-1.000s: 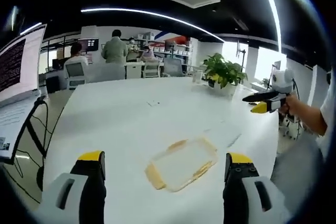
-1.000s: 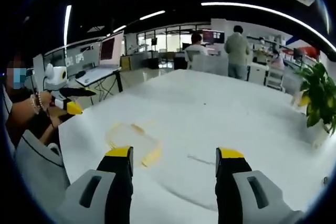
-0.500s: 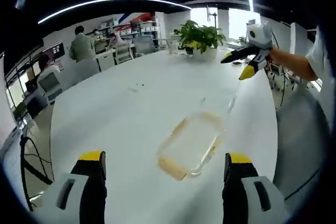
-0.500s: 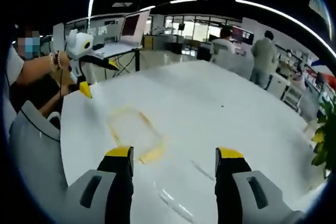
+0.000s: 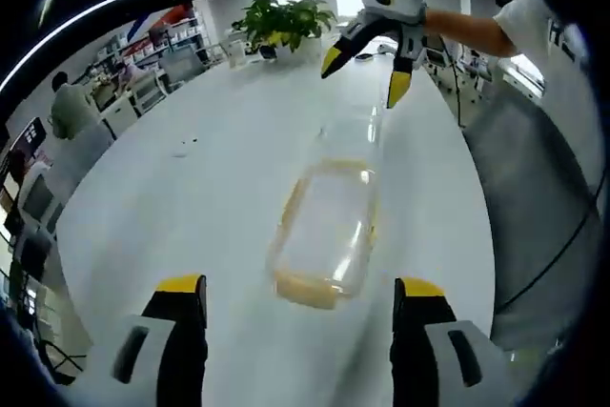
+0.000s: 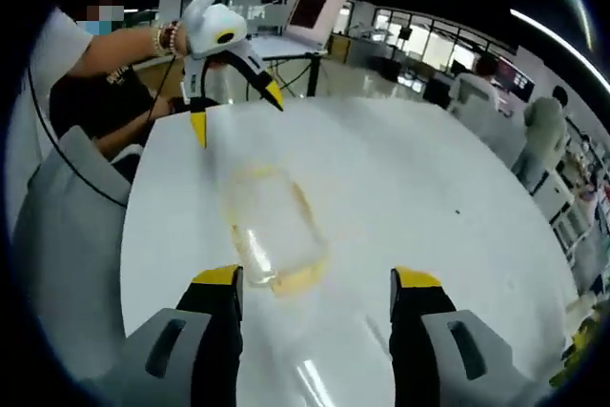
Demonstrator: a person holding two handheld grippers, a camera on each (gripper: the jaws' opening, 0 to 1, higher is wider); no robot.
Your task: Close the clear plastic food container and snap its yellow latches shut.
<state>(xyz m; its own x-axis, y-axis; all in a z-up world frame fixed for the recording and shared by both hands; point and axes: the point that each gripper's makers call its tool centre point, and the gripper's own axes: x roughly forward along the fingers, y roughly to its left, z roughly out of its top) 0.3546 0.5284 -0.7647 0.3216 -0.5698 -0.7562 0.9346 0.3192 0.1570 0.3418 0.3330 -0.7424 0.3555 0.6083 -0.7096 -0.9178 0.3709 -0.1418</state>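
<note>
Both grippers have closed in on the clear rectangular plastic food container with yellow latches, which a second ago lay farther off. It rests flat on the glossy white table, near the edge where a person sits, yellow showing at both short ends. In the left gripper view, the left gripper frames the container's near end, jaws wide and holding nothing. The right gripper hangs above the far end, jaws spread, nothing between them. Beyond it stands a leafy green potted plant. Across the room, in the right gripper view, a monitor glows on a desk.
</note>
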